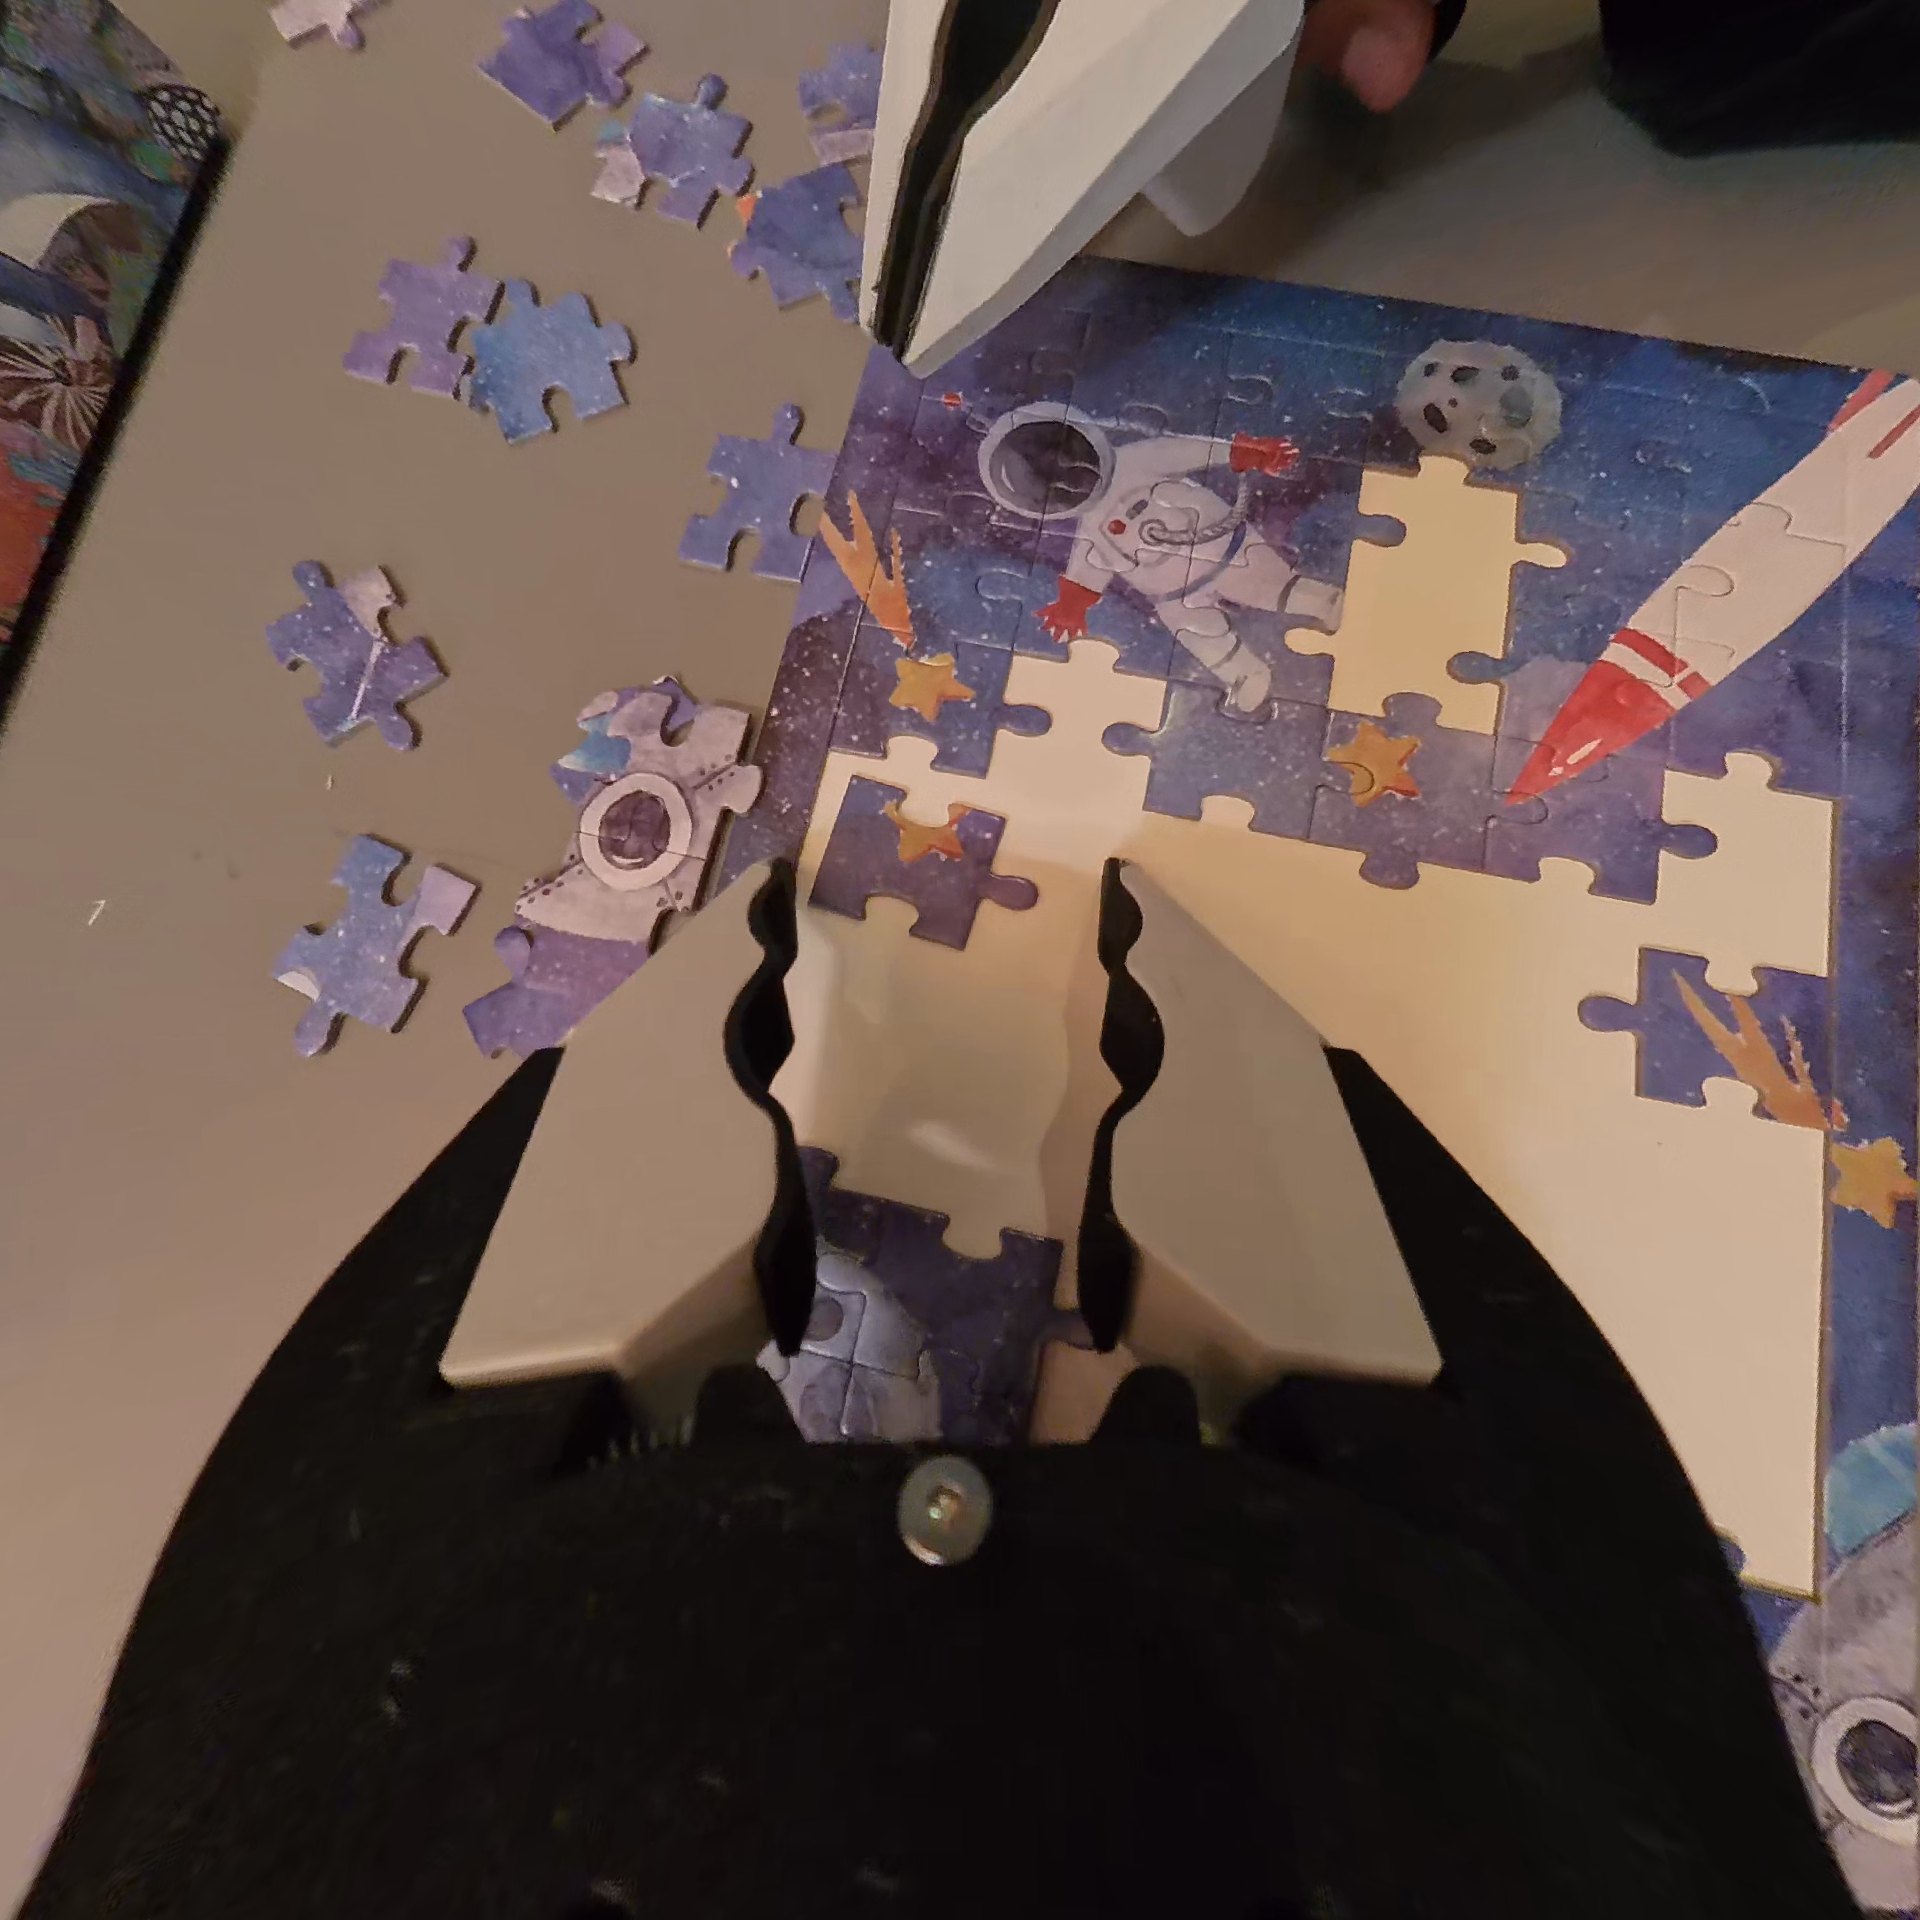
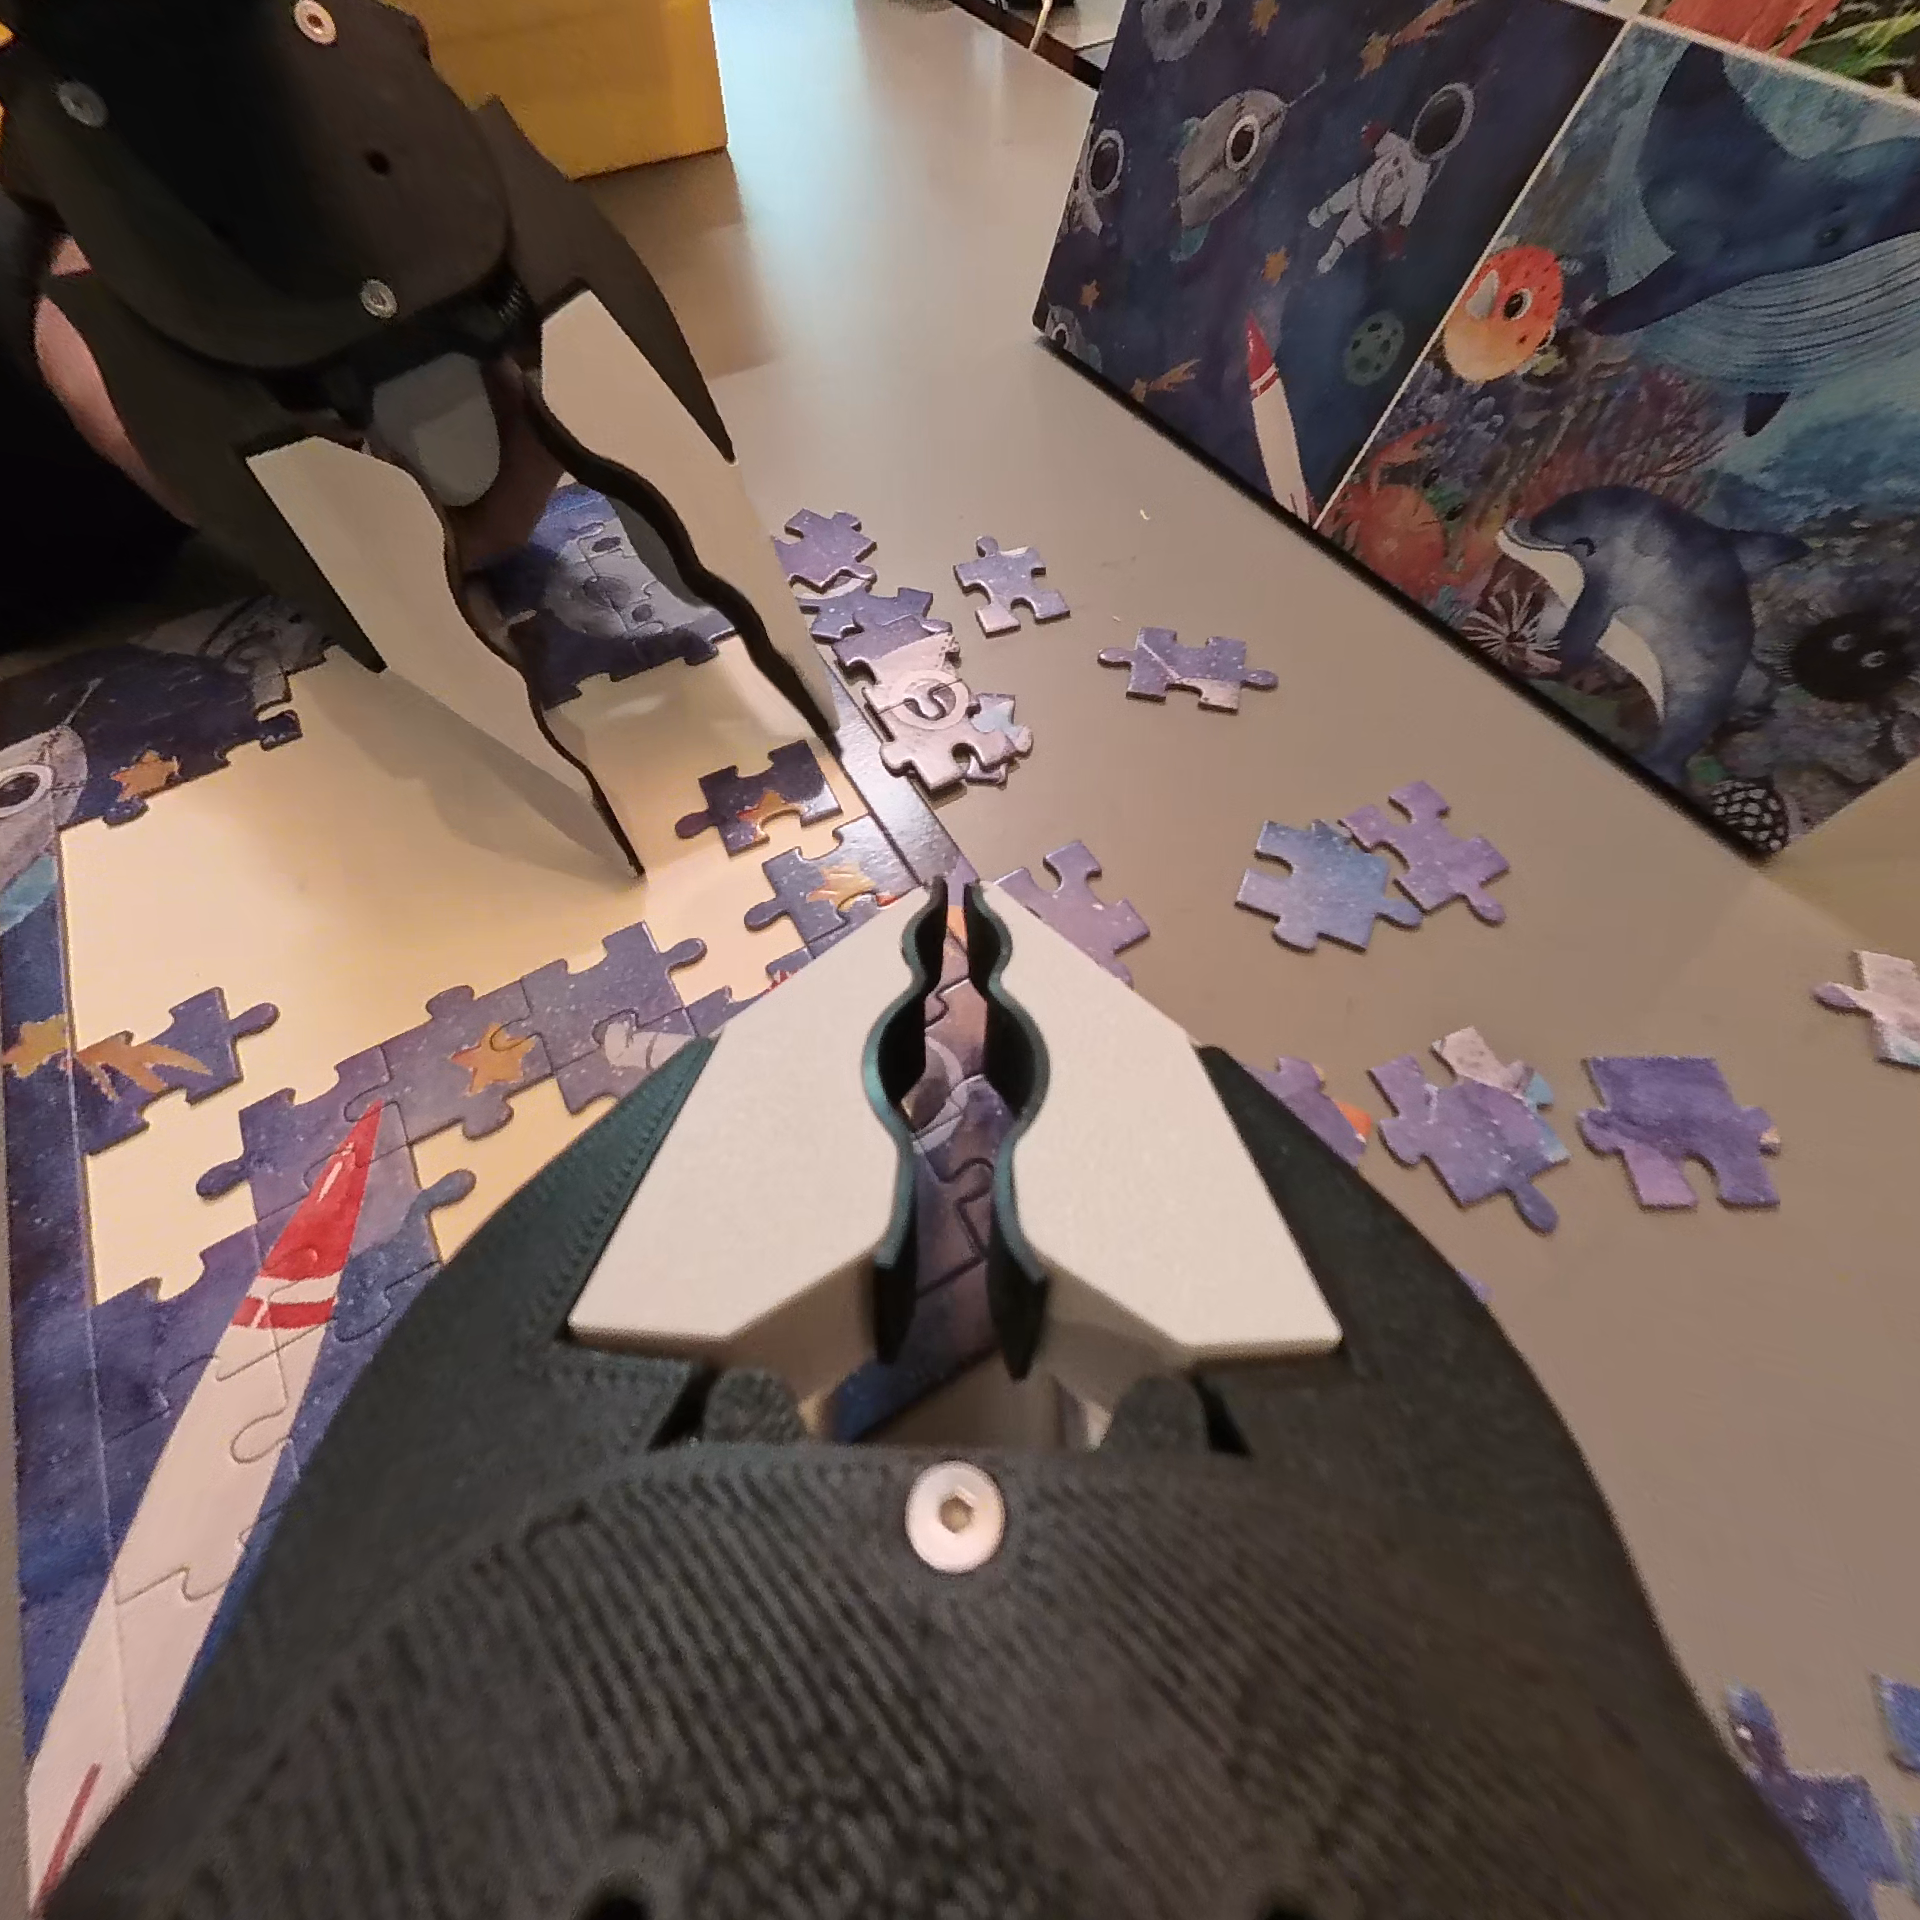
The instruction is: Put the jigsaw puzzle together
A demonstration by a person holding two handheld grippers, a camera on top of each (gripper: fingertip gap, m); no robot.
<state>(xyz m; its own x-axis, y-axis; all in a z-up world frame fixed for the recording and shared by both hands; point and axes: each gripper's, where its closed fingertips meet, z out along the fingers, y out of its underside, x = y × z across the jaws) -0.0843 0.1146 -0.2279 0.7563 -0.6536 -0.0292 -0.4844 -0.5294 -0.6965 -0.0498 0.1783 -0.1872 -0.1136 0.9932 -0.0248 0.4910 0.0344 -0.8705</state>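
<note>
1. Left tool [image 1: 940, 883]: its fingers are standing spread wide with nothing between the pads, hovering over the bare cream backing of the puzzle tray [image 1: 1455, 1143].
2. Star piece [image 1: 914, 857]: a loose purple piece with an orange star is lying on the backing just ahead of the left tool's fingertips, apart from both. The right wrist view is showing it [image 2: 764, 805] beside that tool's [image 2: 727, 800] nearer fingertip.
3. Right tool [image 2: 956, 894]: its fingers are pressed together, pinching nothing, and are poised over the tray's corner. The left wrist view is showing it [image 1: 899, 332] coming down from above at that corner.
4. Assembled puzzle: the left wrist view alone is showing the astronaut [image 1: 1132, 520] whole and, beyond it, the grey asteroid.
5. Loose pieces [image 2: 1371, 873]: lying scattered on the grey desk [image 2: 1351, 1558] beside the tray.
6. Puzzle box [image 2: 1558, 364]: only the right wrist view is showing its illustrated faces; the left is catching an edge [image 1: 83, 364].
</note>
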